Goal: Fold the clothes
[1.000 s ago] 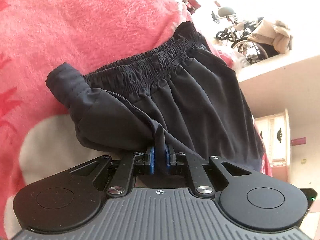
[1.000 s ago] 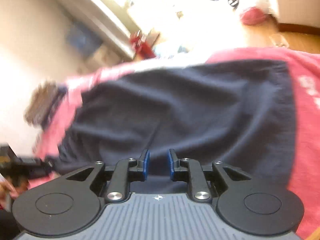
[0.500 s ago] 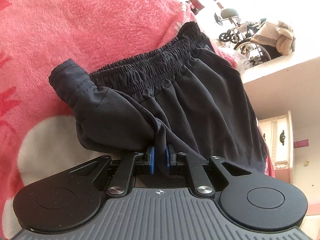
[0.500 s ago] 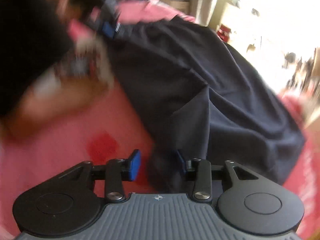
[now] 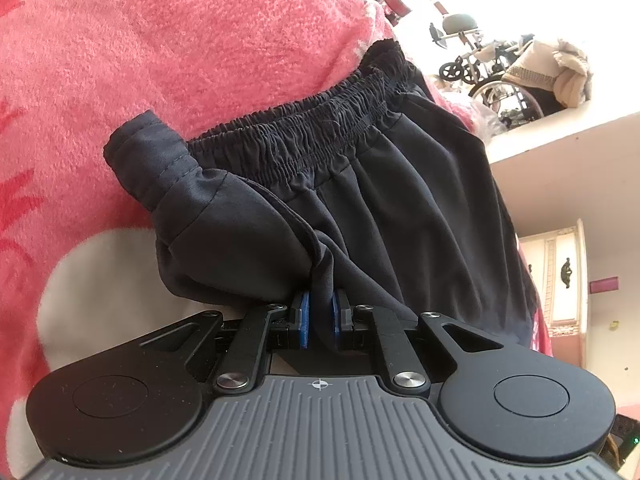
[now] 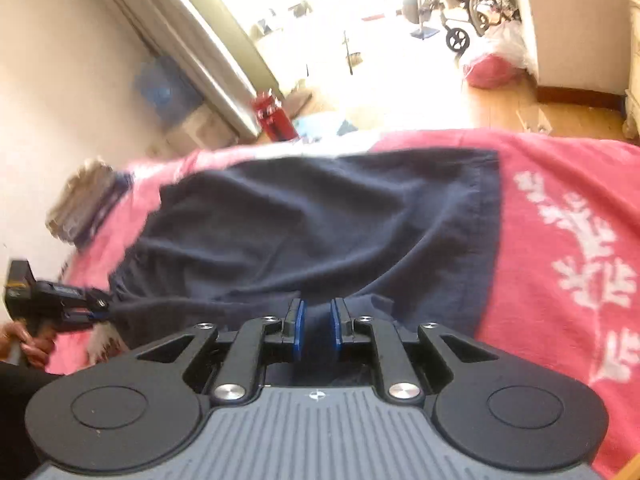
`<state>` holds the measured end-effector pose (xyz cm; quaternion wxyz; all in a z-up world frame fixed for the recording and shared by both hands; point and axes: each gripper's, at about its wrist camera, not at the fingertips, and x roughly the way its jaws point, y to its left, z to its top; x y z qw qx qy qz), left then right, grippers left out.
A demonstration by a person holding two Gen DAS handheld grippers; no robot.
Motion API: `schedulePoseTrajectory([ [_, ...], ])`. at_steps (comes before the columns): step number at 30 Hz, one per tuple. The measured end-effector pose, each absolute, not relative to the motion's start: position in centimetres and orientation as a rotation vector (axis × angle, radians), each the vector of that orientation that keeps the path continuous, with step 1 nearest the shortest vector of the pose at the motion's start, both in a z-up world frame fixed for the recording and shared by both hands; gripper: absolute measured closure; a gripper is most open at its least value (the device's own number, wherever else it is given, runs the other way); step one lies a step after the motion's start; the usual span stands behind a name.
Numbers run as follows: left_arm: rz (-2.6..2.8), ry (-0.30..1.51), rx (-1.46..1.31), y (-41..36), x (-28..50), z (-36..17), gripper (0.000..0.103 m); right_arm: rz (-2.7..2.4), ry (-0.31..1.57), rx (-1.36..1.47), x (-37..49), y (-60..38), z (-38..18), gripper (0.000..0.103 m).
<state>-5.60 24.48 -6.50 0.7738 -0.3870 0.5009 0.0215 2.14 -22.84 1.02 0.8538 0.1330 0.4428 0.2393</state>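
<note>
Still blurred — right gripper closing on shorts, grip unclear.

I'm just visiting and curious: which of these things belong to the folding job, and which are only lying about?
Part of the job:
- dark shorts
- left gripper, shut on the shorts
- right gripper, shorts fabric between its pads
- pink blanket they lie on

Just lying about:
- wheelchair
- red canister
- white cabinet
</note>
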Motion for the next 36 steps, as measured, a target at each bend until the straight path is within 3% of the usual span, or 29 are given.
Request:
schedulePoseTrajectory([
  [2,0.045,1.085,-0.837,24.5,-5.6,-6.5,0.094,0.517,0.906,0.255,0.9,-22.7,1.6,0.074],
  [4,0.045,1.085,-0.838,24.5,-5.6,-6.5,0.094,0.555,0.874,0.184,-0.6,-21.5,2.4,0.055],
  [8,0.046,1.084,-0.834,24.5,-5.6,-6.5,0.094,0.638,0.806,-0.099,-3.6,-16.4,2.8,0.048],
  [10,0.047,1.082,-0.835,24.4,-5.7,-6.5,0.094,0.655,0.765,-0.278,-4.7,-13.5,2.0,0.036],
  [13,0.043,1.076,-0.833,24.4,-5.9,-6.6,0.094,0.623,0.727,-0.486,-5.3,-10.2,0.1,0.036],
  [15,0.032,1.071,-0.831,24.4,-6.0,-6.6,0.094,0.579,0.735,-0.527,-4.8,-9.4,-1.1,0.043],
  [17,0.018,1.067,-0.834,24.6,-6.2,-6.7,0.094,0.556,0.775,-0.431,-3.8,-10.5,-1.0,0.06],
  [18,0.014,1.064,-0.835,24.7,-6.3,-6.8,0.094,0.545,0.794,-0.38,-3.3,-11.1,-0.9,0.076],
  [20,0.009,1.061,-0.841,24.9,-6.5,-7.0,0.094,0.526,0.789,-0.336,-3.0,-12.2,-0.4,0.089],
  [25,-0.014,1.036,-0.853,25.3,-7.4,-7.1,0.094,0.631,0.797,-0.093,-4.2,-15.5,2.1,0.099],
  [30,-0.051,1.021,-0.829,26.0,-9.2,-6.4,0.094,0.843,0.875,0.149,-6.1,-17.9,3.9,0.1],
  [36,0.004,1.096,-0.762,28.0,-11.3,-6.3,0.094,1.038,1.063,0.154,-8.1,-18.6,3.0,0.1],
])
